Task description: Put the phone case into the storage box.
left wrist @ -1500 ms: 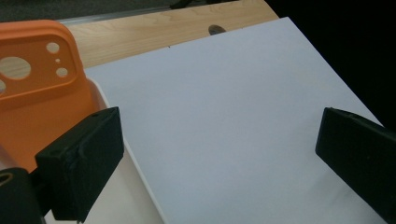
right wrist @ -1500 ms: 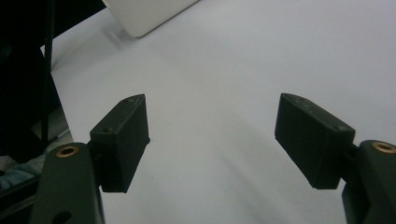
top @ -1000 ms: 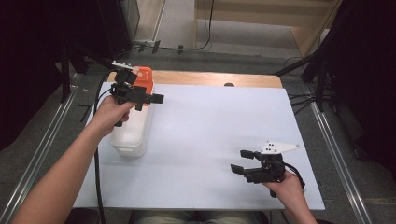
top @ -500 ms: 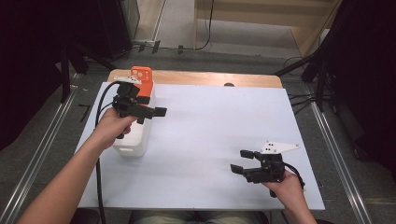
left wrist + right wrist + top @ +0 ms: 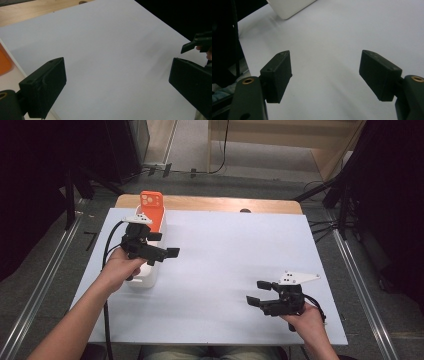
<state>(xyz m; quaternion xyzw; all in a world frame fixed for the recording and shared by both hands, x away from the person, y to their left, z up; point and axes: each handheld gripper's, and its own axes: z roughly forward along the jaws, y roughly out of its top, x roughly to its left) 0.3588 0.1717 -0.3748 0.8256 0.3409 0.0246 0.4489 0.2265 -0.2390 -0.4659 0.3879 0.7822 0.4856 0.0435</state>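
Jaws on both grippers stand spread wide with nothing between them. Starting at the left, the left gripper point(image 5: 159, 251) is held in the person's left hand point(image 5: 120, 268), just above the near end of a white, rounded oblong plastic container point(image 5: 145, 279) that sits near the left edge of the white tabletop point(image 5: 225, 270). Its black cable point(image 5: 107, 255) loops off to the left and trails down past the forearm. From the left gripper view its two black jaws frame bare white surface, released and gripping nothing, while the container's pale edge point(image 5: 10, 77) shows at the lower left.

Standing in the far end of that container is an orange phone case point(image 5: 151, 210) with camera cut-outs near its top; it rises upright above the rim, just beyond the left gripper and apart from its jaws. I cannot tell how deep it sits inside. A sliver of the same orange point(image 5: 5, 62) shows at the left edge of the left gripper view.

Beyond the white surface a strip of bare wood point(image 5: 225, 204) runs along the far edge.

Over at the right, the right gripper point(image 5: 260, 294) rests in the person's right hand point(image 5: 305, 317) near the front right corner, well apart from the container, a white three-cornered plate on top. In the right gripper view its jaws are parted over the plain surface, grasping nothing, with the container's white corner point(image 5: 289, 7) visible far ahead at the upper left.
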